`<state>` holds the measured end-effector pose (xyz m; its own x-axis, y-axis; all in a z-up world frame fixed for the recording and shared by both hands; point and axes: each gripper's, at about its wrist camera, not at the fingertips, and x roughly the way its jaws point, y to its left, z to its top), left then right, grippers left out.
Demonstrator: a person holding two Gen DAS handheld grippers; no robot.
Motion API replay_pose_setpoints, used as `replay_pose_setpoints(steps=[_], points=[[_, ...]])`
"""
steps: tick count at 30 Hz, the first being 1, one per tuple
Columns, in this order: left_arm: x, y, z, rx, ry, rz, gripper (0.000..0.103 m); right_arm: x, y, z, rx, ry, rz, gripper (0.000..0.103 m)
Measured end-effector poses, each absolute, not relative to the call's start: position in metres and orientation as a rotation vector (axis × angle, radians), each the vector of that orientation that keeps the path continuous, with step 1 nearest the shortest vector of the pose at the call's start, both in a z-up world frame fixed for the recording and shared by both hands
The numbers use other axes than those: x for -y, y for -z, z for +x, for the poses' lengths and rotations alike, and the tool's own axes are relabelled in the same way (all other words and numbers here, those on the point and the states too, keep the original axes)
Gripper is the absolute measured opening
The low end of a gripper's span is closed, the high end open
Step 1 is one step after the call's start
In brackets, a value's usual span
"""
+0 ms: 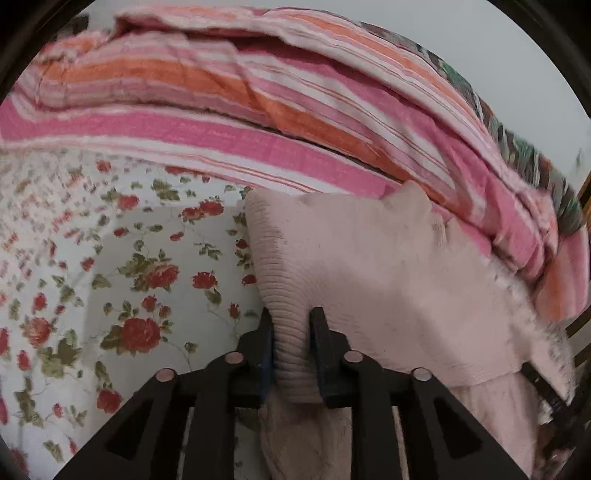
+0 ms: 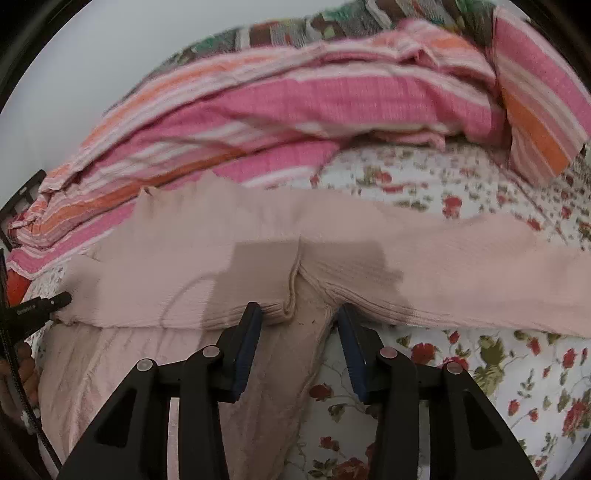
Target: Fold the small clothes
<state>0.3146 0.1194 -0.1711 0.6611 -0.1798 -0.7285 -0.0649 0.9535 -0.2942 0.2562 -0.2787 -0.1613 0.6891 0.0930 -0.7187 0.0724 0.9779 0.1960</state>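
Observation:
A pale pink knit garment [image 1: 388,280] lies on a floral bedsheet [image 1: 110,277]. My left gripper [image 1: 291,325] is shut on its ribbed edge, the cloth pinched between the two black fingers. In the right wrist view the same pink garment [image 2: 258,266] spreads across the bed, with a sleeve running off to the right. My right gripper [image 2: 297,314] is open, its fingers straddling a ribbed fold of the garment without pinching it. The tip of the left gripper [image 2: 55,301] shows at the garment's left edge.
A pink, orange and white striped blanket [image 1: 258,110] is heaped along the far side of the bed, also in the right wrist view [image 2: 295,99]. A multicoloured cloth [image 2: 295,29] lies behind it. The floral bedsheet [image 2: 480,369] is exposed to the right.

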Motion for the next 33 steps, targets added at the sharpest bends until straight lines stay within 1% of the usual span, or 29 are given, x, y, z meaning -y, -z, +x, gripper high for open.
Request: replay_pose_setpoints(steps=[1, 2, 4, 6, 7, 8, 9, 10, 11, 12, 14, 17, 19, 22, 27, 31, 33], points=[[-0.117, 0.167, 0.312, -0.837, 0.058, -0.290, 0.023, 0.279, 0.160, 0.256, -0.811, -0.012, 0.215, 0.041], [-0.115, 0.164, 0.308, -0.819, 0.046, -0.276, 0.027, 0.278, 0.159, 0.254, -0.805, -0.012, 0.213, 0.041], [-0.113, 0.159, 0.300, -0.785, 0.032, -0.245, 0.030, 0.279, 0.156, 0.251, -0.798, -0.012, 0.218, 0.041], [-0.108, 0.158, 0.294, -0.779, 0.048, -0.210, 0.037, 0.282, 0.152, 0.245, -0.786, -0.006, 0.231, 0.041], [-0.105, 0.159, 0.292, -0.782, 0.051, -0.190, 0.048, 0.285, 0.149, 0.241, -0.778, -0.003, 0.239, 0.042], [-0.102, 0.160, 0.290, -0.789, 0.049, -0.167, 0.062, 0.288, 0.146, 0.237, -0.772, -0.003, 0.248, 0.043], [-0.099, 0.162, 0.290, -0.794, 0.044, -0.144, 0.065, 0.294, 0.141, 0.230, -0.759, -0.003, 0.258, 0.044], [-0.097, 0.164, 0.291, -0.801, 0.042, -0.127, 0.065, 0.300, 0.137, 0.225, -0.748, 0.007, 0.262, 0.049], [-0.098, 0.164, 0.291, -0.806, 0.045, -0.123, 0.065, 0.306, 0.132, 0.220, -0.733, 0.026, 0.264, 0.058], [-0.098, 0.165, 0.291, -0.810, 0.048, -0.126, 0.065, 0.319, 0.123, 0.212, -0.701, 0.069, 0.272, 0.063], [-0.101, 0.167, 0.295, -0.825, 0.043, -0.136, 0.068, 0.342, 0.108, 0.202, -0.671, 0.136, 0.279, 0.078], [-0.102, 0.170, 0.296, -0.836, 0.042, -0.140, 0.069, 0.390, 0.090, 0.188, -0.647, 0.229, 0.272, 0.080], [-0.099, 0.170, 0.295, -0.835, 0.042, -0.128, 0.071, 0.426, 0.087, 0.176, -0.642, 0.294, 0.276, 0.083], [-0.096, 0.171, 0.295, -0.836, 0.047, -0.115, 0.071, 0.476, 0.104, 0.155, -0.690, 0.359, 0.273, 0.083], [-0.094, 0.172, 0.297, -0.838, 0.047, -0.107, 0.071, 0.524, 0.157, 0.127, -0.769, 0.285, 0.440, 0.083], [-0.094, 0.173, 0.298, -0.839, 0.057, -0.112, 0.071, 0.532, 0.160, 0.124, -0.688, 0.283, 0.451, 0.082], [-0.095, 0.173, 0.299, -0.841, 0.062, -0.120, 0.071, 0.545, 0.158, 0.131, -0.669, 0.295, 0.501, 0.082]])
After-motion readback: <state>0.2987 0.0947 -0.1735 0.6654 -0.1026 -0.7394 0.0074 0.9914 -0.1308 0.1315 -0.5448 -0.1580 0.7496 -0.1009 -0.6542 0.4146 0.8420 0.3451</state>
